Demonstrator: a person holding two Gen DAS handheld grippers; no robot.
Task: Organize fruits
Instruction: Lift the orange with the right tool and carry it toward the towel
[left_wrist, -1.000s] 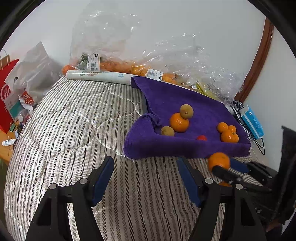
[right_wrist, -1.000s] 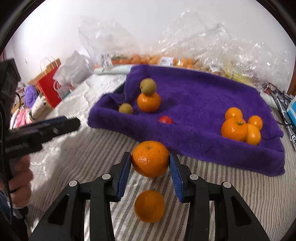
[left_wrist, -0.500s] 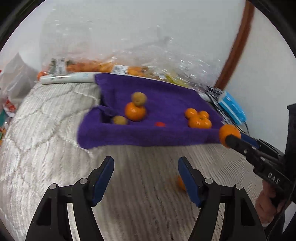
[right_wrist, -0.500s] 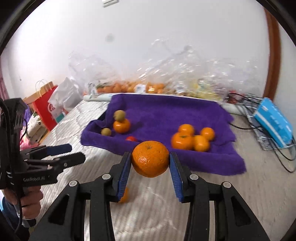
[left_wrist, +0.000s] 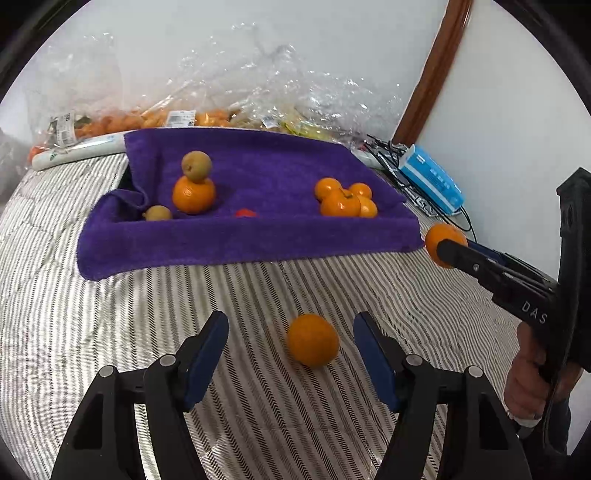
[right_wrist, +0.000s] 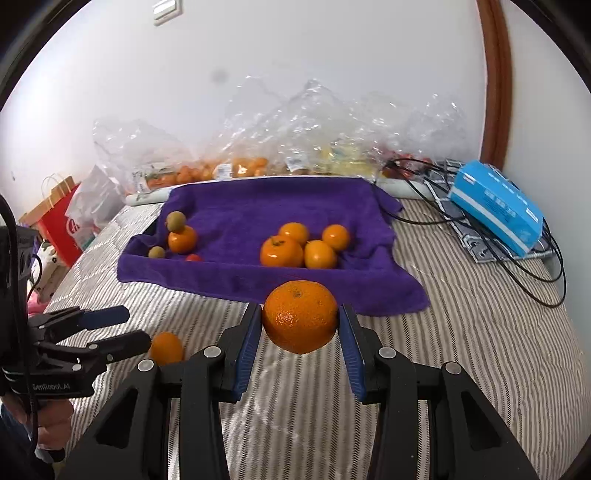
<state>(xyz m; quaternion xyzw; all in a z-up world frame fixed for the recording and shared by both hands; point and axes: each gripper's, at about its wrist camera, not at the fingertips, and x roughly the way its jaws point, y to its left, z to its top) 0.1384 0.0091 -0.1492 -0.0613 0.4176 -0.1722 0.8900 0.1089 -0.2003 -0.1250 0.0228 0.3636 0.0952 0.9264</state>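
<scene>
The right claw (right_wrist: 300, 330) is closed on a large orange (right_wrist: 300, 315); the blue pads press it from both sides and hold it in the air above the striped bed (right_wrist: 461, 332), just in front of the near edge of a purple towel (right_wrist: 258, 206). In the left wrist view the same orange (left_wrist: 443, 240) shows at the tip of the right claw (left_wrist: 448, 251), beside the right corner of the towel (left_wrist: 258, 162).

A second, smaller orange (left_wrist: 313, 339) lies on the bed cover (left_wrist: 92, 314), between the two fingers of the left claw (left_wrist: 291, 354) but nearer to the right finger. The pads do not touch it. This claw stands about half open, and its jaws have just been closing a little. In the right wrist view this orange (right_wrist: 166, 348) is partly hidden behind the tip of the left claw (right_wrist: 127, 328).

On the towel there are two groups of fruit. At the right, four oranges (right_wrist: 295, 245) lie close together and touch each other. At the left, one orange (left_wrist: 193, 194) lies with a brown kiwi (left_wrist: 196, 165) just behind it, touching it in the picture, another kiwi (left_wrist: 157, 213) beside it, and a small red fruit (left_wrist: 245, 212) near the front fold.

Behind the towel, along the white wall, lie clear plastic bags (left_wrist: 240, 96) with more orange fruit inside. A blue box (right_wrist: 496, 206) rests on black cables (right_wrist: 517, 273) at the right of the bed. A red paper bag (right_wrist: 59, 225) stands at the left. A hand (left_wrist: 528, 387) holds the handle of the right claw.
</scene>
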